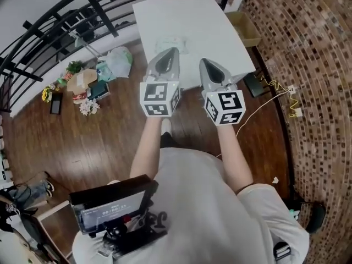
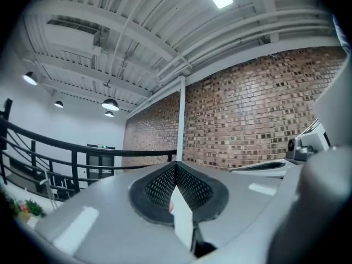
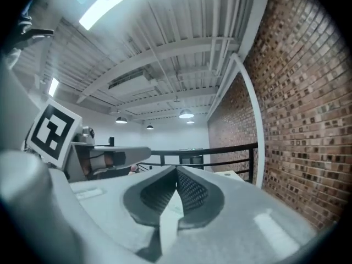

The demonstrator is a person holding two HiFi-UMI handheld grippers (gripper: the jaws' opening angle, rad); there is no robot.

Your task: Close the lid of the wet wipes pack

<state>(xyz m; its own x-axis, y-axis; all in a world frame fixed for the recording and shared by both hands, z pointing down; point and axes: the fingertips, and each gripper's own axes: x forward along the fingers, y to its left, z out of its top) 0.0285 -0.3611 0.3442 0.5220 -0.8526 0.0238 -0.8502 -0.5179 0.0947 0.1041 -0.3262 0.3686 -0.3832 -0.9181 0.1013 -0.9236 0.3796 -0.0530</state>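
Observation:
The wet wipes pack lies pale and hard to make out on the white table, just beyond my left gripper; I cannot tell how its lid stands. My left gripper is held up level over the table's near edge, its jaws shut with nothing between them. Beside it on the right, my right gripper is also raised and level, jaws shut and empty. Both gripper views look out over the pack at ceiling, railing and brick wall, so neither shows it.
A cardboard box stands off the table's right side, with cables on the floor by the brick wall. A black railing runs at the left, with bags and flowers on the wooden floor beneath.

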